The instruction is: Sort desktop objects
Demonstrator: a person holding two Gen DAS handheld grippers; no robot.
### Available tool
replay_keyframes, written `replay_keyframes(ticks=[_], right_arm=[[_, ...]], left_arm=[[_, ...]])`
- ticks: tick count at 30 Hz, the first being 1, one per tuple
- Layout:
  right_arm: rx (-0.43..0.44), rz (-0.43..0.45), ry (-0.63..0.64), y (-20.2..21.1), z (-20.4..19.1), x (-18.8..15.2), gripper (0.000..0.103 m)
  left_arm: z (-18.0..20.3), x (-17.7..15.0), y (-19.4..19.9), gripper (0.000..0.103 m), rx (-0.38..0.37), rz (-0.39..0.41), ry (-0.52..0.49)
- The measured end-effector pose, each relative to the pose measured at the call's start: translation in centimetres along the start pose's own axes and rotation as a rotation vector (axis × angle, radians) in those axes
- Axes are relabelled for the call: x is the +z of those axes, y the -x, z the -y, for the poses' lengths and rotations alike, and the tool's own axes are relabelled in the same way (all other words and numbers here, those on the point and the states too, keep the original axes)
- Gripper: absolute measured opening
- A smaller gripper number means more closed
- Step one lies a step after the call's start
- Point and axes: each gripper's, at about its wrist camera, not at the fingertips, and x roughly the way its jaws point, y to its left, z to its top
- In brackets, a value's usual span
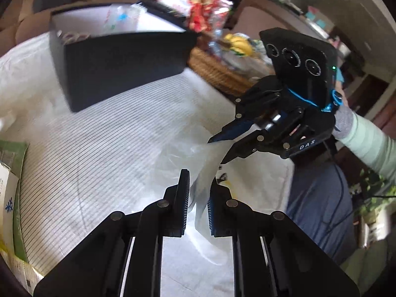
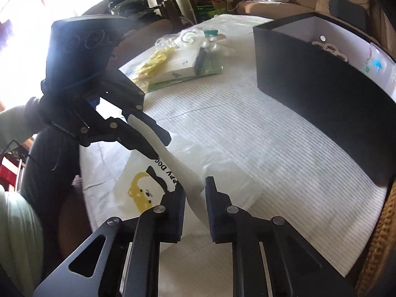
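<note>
A: Where is the plastic bag [image 2: 198, 163] relative to the black box [image 2: 321, 79]?

B: It lies on the striped cloth [image 2: 259, 128] on the table, well in front of the box and nearer to me. One twisted white strip of it rises off the cloth and runs between my two grippers

A: What are your jaws doing?

B: My left gripper [image 1: 198, 193] has its jaws narrow, pinching the lower end of that strip. My right gripper [image 2: 195, 193] also has its jaws drawn in close around the other end; the strip passes between the pads, and they look pressed on it, though the view is a little blurred. In the left view the right gripper [image 1: 217, 151] shows its tips nearly together on the plastic

A: Anything else near the box?

B: Inside the box I see some white rings [image 2: 329, 48] against the white lining. To the left of the box, well apart from it, a flat white carton [image 2: 180, 68] lies on a green packet [image 2: 210, 66], with yellow gloves [image 2: 151, 66] beside it. On the other side of the box sits a wicker basket [image 1: 217, 71] holding wrapped snacks [image 1: 195, 7] and bananas [image 1: 238, 43]. The bag's flat part carries a yellow dog print [image 2: 142, 193], farther from the box than the lifted strip
</note>
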Motion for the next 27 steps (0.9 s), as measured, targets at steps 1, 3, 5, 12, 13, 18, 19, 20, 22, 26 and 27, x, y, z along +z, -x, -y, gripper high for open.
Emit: replay_keyframes(ticks=[1, 3, 5, 12, 13, 18, 19, 20, 22, 26, 27], right_arm=[[0.009, 0.001, -0.002, 0.7, -0.6, -0.2, 0.014], [0.03, 0.012, 0.001, 2.1, -1.9, -0.5, 0.014], [0.049, 0.029, 0.015, 4.0, -4.0, -1.3, 0.013], [0.131, 0.023, 0.044, 8.6, -13.0, -4.8, 0.013], [0.141, 0.018, 0.037, 8.7, -13.8, -5.3, 0.013], [0.117, -0.034, -0.018, 6.6, -14.6, -6.8, 0.013], [0.108, -0.031, -0.03, 6.2, -14.2, -6.7, 0.013], [0.102, -0.025, -0.041, 5.8, -13.6, -6.4, 0.013], [0.089, -0.009, -0.066, 5.1, -12.0, -5.4, 0.013], [0.019, -0.004, -0.095, 2.9, -7.6, -2.8, 0.013], [0.001, 0.0, -0.11, 2.3, -6.4, -2.4, 0.013]], left_arm=[[1.0, -0.2, 0.7, 0.012, -0.008, 0.009, -0.024], [3.7, -1.1, 2.4, 0.012, -0.011, 0.031, -0.097], [6.4, -2.6, 4.1, 0.012, -0.022, 0.047, -0.17], [12.6, -7.7, 8.0, 0.012, -0.12, 0.033, -0.274], [12.8, -8.3, 8.0, 0.013, -0.126, 0.028, -0.275], [10.7, -9.3, 5.8, 0.013, -0.107, -0.009, -0.165], [10.0, -9.2, 5.6, 0.013, -0.101, -0.007, -0.134], [9.2, -9.0, 5.2, 0.013, -0.09, -0.003, -0.099], [7.3, -8.1, 4.7, 0.013, -0.07, 0.009, -0.024], [2.7, -5.8, 2.9, 0.016, 0.005, 0.034, 0.138], [2.0, -5.4, 2.4, 0.025, 0.029, 0.031, 0.163]])
